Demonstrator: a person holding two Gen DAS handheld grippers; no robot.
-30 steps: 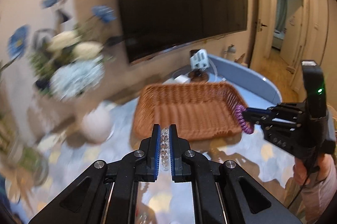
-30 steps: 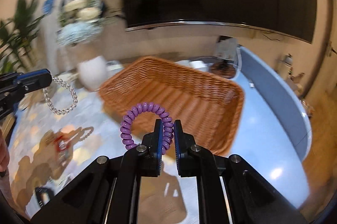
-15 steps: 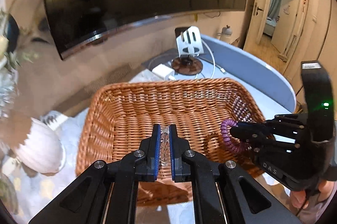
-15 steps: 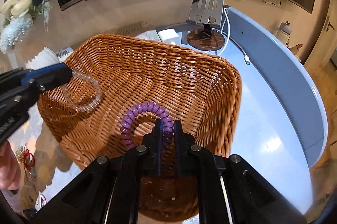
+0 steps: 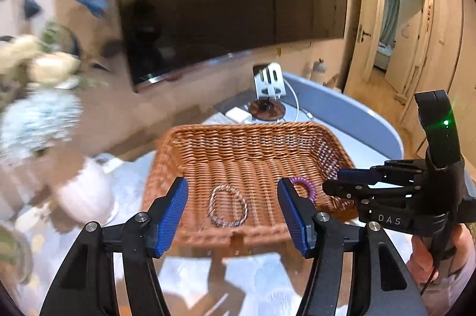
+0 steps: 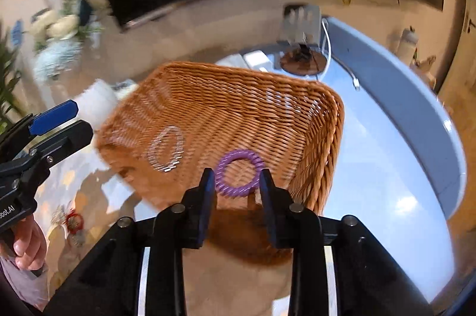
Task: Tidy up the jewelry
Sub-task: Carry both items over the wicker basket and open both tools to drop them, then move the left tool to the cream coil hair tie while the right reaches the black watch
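While both tools gape: bracelet point(image 5: 227, 206) and purple coil point(image 6: 239, 172) loose in basket point(image 5: 253, 134).

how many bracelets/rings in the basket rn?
2. Clear beaded bracelet on the wicker basket floor, left; purple coil ring to its right, between the right gripper's open jaws. None seem hidden.

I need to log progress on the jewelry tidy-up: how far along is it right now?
Done: the clear beaded bracelet and the purple coiled bracelet lie in the brown wicker basket. In hand: nothing; the left gripper and right gripper have just been opening, pads clear of both pieces. Left: a small red ring-shaped piece lies on the table beside the basket.
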